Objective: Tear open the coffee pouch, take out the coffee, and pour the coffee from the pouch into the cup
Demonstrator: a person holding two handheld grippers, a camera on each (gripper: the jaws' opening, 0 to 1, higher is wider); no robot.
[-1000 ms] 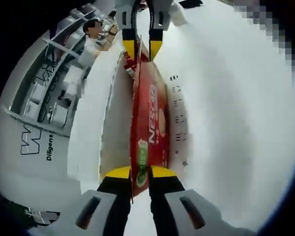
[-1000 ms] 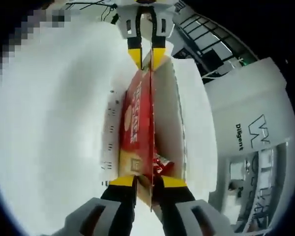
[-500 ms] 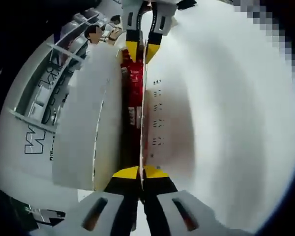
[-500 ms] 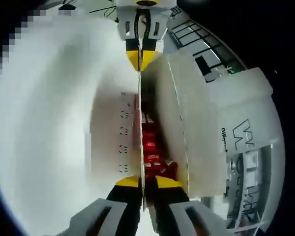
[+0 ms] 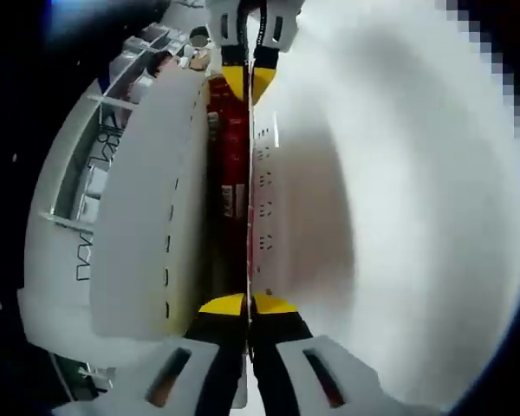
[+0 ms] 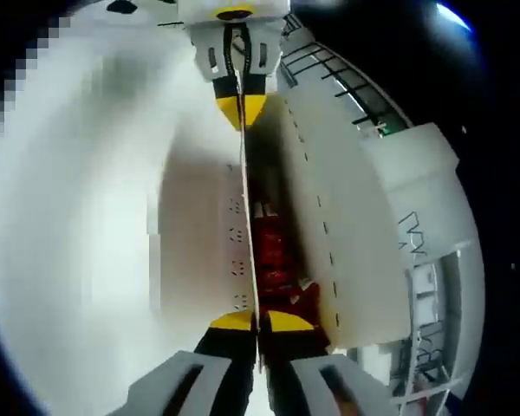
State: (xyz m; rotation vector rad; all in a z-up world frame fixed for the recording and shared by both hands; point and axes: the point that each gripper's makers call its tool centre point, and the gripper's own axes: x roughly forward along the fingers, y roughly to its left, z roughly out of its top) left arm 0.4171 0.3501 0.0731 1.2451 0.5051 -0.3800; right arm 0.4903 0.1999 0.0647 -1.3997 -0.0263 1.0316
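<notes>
Red foil coffee pouch [image 5: 232, 173] with white printed edge is stretched edge-on between the two grippers, each pinching one end. In the left gripper view the left gripper [image 5: 247, 303] has its yellow-tipped jaws closed on the near end of the pouch, and the right gripper [image 5: 250, 80] comes in at the far end of the pouch, jaws also pressed together on it. The right gripper view mirrors this: right gripper [image 6: 255, 321] clamped on the near end of the red pouch [image 6: 273, 260], left gripper [image 6: 241, 108] pinched on the far end. A white flat surface [image 5: 399, 217] lies on one side of the pouch and a white rounded panel [image 5: 143, 199] with a dashed seam lies just beside the pouch on the other side; blurred shelving [image 6: 425, 303] lies beyond that panel. Can't make out a cup in either view. Judgement: this is the tear step, with no open mouth that I can make out from this edge-on angle, so the pouch looks not yet opened. To do it well, keep both pinches firm right at the top seal, hold the pouch taut, then move the grippers in opposite directions across the seal so it shears rather than just stretching lengthwise. Keep the granule end low so nothing spills when it gives. Risk: foil slipping out of a jaw, or tearing too deep down the body of the pouch.
</notes>
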